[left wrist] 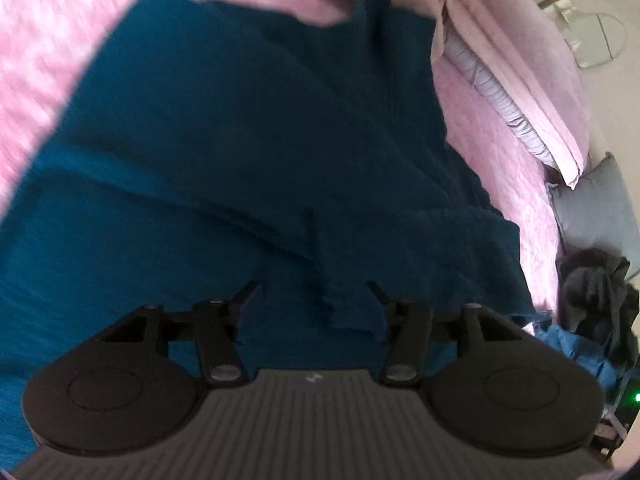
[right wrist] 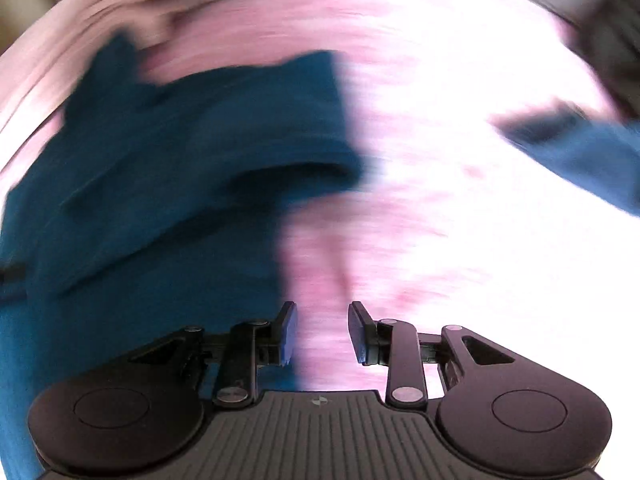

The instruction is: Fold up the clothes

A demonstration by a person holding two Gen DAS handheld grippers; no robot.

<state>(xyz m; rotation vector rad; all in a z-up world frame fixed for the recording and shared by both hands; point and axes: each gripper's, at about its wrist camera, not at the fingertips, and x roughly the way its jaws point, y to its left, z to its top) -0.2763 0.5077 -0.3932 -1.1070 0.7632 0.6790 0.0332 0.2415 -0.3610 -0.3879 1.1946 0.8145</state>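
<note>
Two grippers are showing, one in each of your hands, and both are pointing down at a pink bedspread (left wrist: 472,128). The teal garment (left wrist: 240,140) is lying spread across that bedspread, partly folded, with one layer doubled over another and a raw-looking edge running down toward your left gripper (left wrist: 314,292). That gripper's jaws are standing apart; a flap of the teal cloth is lying in the gap and brushing the inner side of the right finger, but the pads are not pressing on it. In the right wrist view the picture is smearing with blur. Your right gripper (right wrist: 322,328) is hanging over bare pink bedspread just beside the garment's edge, its jaws parted with nothing between them. The teal cloth is filling the left half of that view, with a rolled fold near the middle. Along the far side of the bed a pale folded blanket (left wrist: 520,80) is lying, a grey pillow (left wrist: 600,208) is sitting beyond it, and a dark heap of clothes (left wrist: 596,292) is piling up near the bed's edge.
</note>
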